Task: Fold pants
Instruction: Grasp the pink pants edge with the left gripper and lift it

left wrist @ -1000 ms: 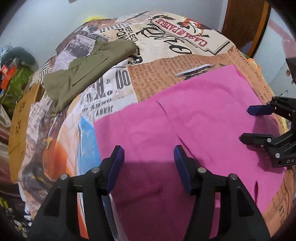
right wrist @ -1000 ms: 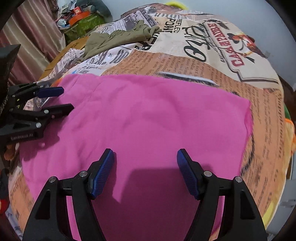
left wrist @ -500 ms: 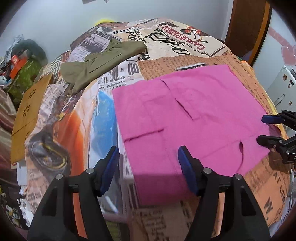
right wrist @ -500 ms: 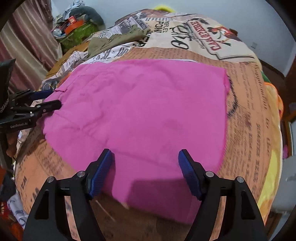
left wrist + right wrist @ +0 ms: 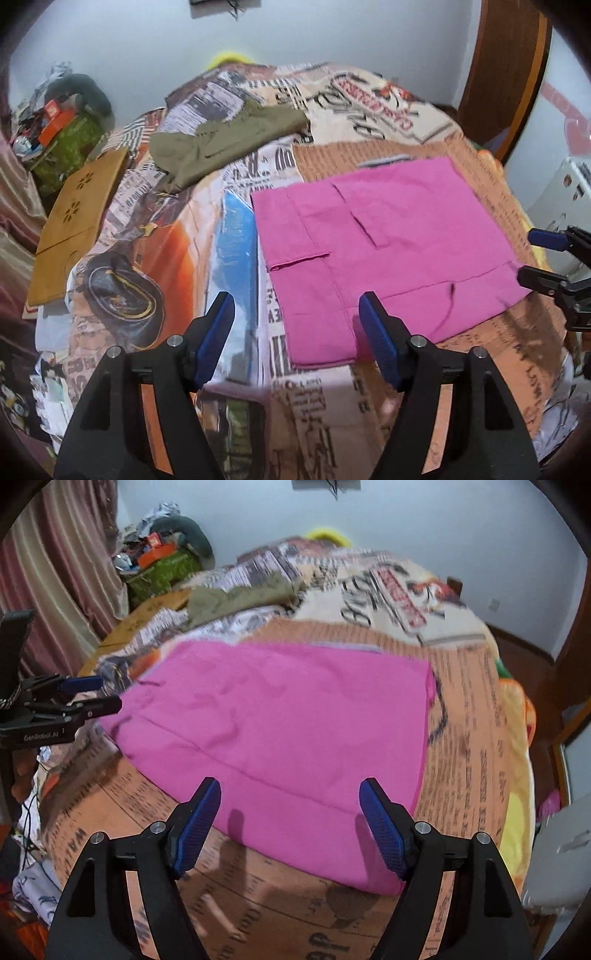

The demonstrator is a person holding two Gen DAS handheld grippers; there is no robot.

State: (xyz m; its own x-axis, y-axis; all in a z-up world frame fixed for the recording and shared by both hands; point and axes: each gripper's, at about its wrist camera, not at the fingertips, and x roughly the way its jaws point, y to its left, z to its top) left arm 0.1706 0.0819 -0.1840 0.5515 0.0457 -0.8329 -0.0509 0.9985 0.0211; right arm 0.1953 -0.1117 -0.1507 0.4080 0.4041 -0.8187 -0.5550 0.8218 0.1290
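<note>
Pink cotton pants (image 5: 384, 254), folded into a flat rectangle, lay on the bed's newspaper-print cover (image 5: 369, 96), well apart from the olive-green folded garment (image 5: 229, 144) farther up the bed, probably to keep finished pieces separate. The left gripper (image 5: 295, 332) hung over the pink pants' near left corner with its jaws opening and nothing between them. The right gripper (image 5: 290, 818) hung over their near edge, jaws apart and empty, so the fold looked released.
</note>
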